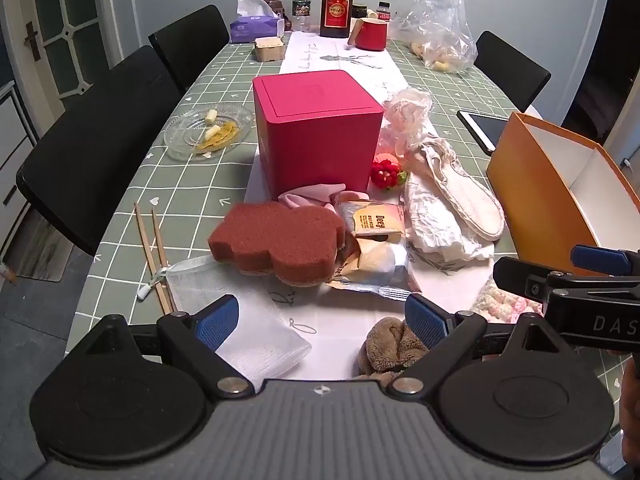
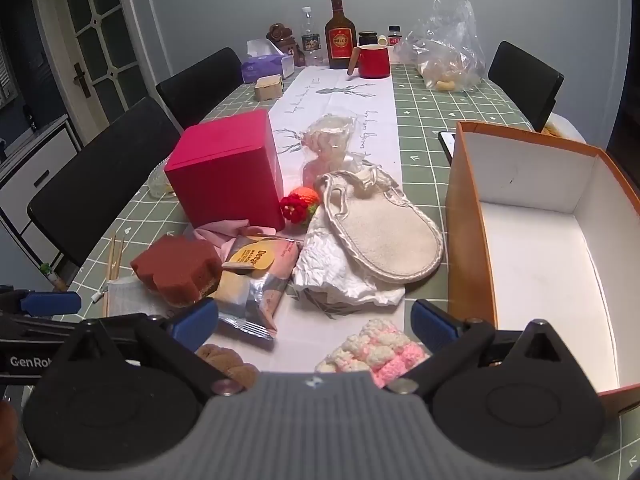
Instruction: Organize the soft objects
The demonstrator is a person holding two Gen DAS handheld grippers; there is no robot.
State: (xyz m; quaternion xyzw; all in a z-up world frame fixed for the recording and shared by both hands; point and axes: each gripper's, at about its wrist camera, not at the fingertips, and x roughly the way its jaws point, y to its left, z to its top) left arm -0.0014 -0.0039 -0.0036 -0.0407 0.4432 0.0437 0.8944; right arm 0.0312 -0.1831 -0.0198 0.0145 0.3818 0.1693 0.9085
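Observation:
My left gripper point(image 1: 322, 320) hangs open over the white runner, with a white mesh bag point(image 1: 240, 320) under its left pad and a brown fuzzy cloth point(image 1: 392, 344) by its right pad. Ahead lie a brown sponge point(image 1: 276, 236), a snack packet point(image 1: 376, 224), a beige slipper point(image 1: 460, 192) on crumpled white paper, and a red crochet flower point(image 1: 386, 172). My right gripper point(image 2: 316, 320) is open above a pink-and-white knitted piece point(image 2: 376, 348). An open orange box point(image 2: 472, 220) stands empty to its right. One of the left gripper's fingers point(image 2: 52, 303) shows at the left edge.
A closed pink box point(image 1: 316, 128) stands mid-table. A glass dish point(image 1: 208, 130) and wooden chopsticks point(image 1: 154, 248) lie to the left, and a phone point(image 1: 484, 126) lies behind the orange box. Bottles, a red mug point(image 1: 370, 34), a tissue box and a plastic bag crowd the far end. Black chairs line both sides.

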